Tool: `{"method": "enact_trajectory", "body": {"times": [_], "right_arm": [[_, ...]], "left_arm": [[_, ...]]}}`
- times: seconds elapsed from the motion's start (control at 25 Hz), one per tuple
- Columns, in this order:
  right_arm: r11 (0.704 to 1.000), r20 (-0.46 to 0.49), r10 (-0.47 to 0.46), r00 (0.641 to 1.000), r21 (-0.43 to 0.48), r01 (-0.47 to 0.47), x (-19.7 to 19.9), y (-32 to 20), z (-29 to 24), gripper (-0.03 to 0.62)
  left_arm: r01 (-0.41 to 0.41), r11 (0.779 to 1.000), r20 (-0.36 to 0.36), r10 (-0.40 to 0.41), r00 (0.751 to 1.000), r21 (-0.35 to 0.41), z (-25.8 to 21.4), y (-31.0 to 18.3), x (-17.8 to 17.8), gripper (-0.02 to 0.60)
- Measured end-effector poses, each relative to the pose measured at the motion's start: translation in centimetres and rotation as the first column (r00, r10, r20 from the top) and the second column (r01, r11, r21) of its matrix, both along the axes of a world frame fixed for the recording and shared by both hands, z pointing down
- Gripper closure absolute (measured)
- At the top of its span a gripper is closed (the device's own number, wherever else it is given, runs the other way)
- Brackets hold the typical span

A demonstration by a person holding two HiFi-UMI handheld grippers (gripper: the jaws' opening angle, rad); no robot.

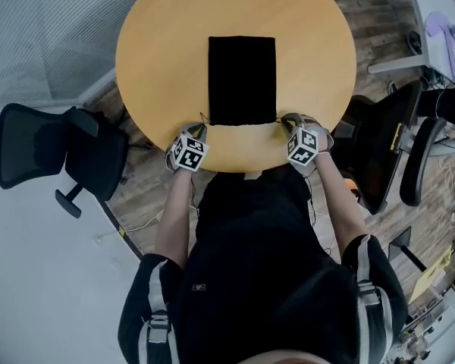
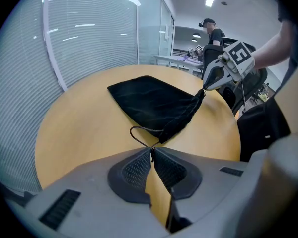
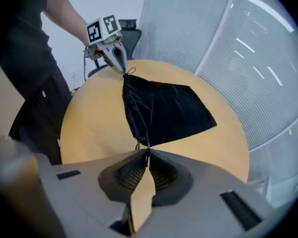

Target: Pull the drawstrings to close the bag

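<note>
Fabric of the black drawstring bag (image 1: 242, 80), lying by the round table's (image 1: 159, 44) near edge, is looking soft and light (it may slide), while the left gripper (image 2: 151, 155) and right gripper (image 3: 146, 155) are each pinching tight on a thin cord (image 2: 139, 141) at its mouth corners.

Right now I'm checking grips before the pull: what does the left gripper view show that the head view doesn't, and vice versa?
Left gripper view only: the left hand-held gripper, jaws pinched shut on the drawstring loop. Head view only: the bag as a full rectangle, and the left forearm. Both: the bag on the table, the right hand-held gripper at its corner.
</note>
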State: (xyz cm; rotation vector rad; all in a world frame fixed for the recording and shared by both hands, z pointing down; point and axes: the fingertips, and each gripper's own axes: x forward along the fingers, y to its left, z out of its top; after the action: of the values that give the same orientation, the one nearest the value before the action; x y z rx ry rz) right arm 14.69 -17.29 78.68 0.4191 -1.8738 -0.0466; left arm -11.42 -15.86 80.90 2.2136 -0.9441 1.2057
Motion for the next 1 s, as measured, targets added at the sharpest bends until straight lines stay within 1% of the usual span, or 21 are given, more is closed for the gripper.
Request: {"method": "enact_trajectory", "body": {"times": [0.12,0.28,0.4,0.48,0.56,0.64,0.76,0.92,1.0], "right_arm": [[0.997,0.033,0.061,0.998,0.045,-0.062,0.0,-1.0,-1.5,0.516],[0.986,0.076,0.117,0.990,0.114,-0.125,0.2,-1.8,-4.1,0.516],[0.968,0.099,0.141,0.985,0.196,-0.159,0.1,-2.9,-7.0,0.516],[0.951,0.104,0.144,0.984,0.262,-0.167,0.2,-3.9,-9.2,0.516],[0.931,0.099,0.137,0.986,0.328,-0.163,0.4,-4.9,-11.6,0.516],[0.908,0.093,0.126,0.988,0.390,-0.153,0.6,-6.1,-14.0,0.516],[0.870,0.075,0.103,0.992,0.477,-0.127,0.7,-8.5,-17.6,0.516],[0.802,0.075,0.089,0.993,0.587,-0.116,0.5,-11.5,-23.6,0.516],[0.764,0.086,0.084,0.993,0.634,-0.119,0.1,-12.4,-26.9,0.516]], "left_arm": [[0.023,0.999,-0.039,-0.021,0.999,0.049,-1.5,-0.9,0.1,0.551],[0.038,0.990,-0.063,-0.029,0.998,0.137,-4.4,-2.4,0.3,0.551],[0.040,0.975,-0.068,-0.025,0.997,0.220,-7.7,-3.8,0.1,0.551],[0.032,0.957,-0.064,-0.014,0.998,0.287,-10.3,-4.9,0.1,0.551],[0.016,0.934,-0.051,0.003,0.999,0.357,-13.1,-6.1,0.3,0.551],[-0.010,0.908,-0.024,0.023,0.999,0.419,-15.8,-7.2,0.4,0.551],[-0.065,0.861,0.019,0.064,0.998,0.504,-19.9,-9.4,0.7,0.551],[-0.111,0.792,0.062,0.092,0.994,0.600,-25.4,-12.6,0.7,0.551],[-0.118,0.754,0.068,0.098,0.993,0.646,-28.7,-13.4,0.7,0.551]]}}
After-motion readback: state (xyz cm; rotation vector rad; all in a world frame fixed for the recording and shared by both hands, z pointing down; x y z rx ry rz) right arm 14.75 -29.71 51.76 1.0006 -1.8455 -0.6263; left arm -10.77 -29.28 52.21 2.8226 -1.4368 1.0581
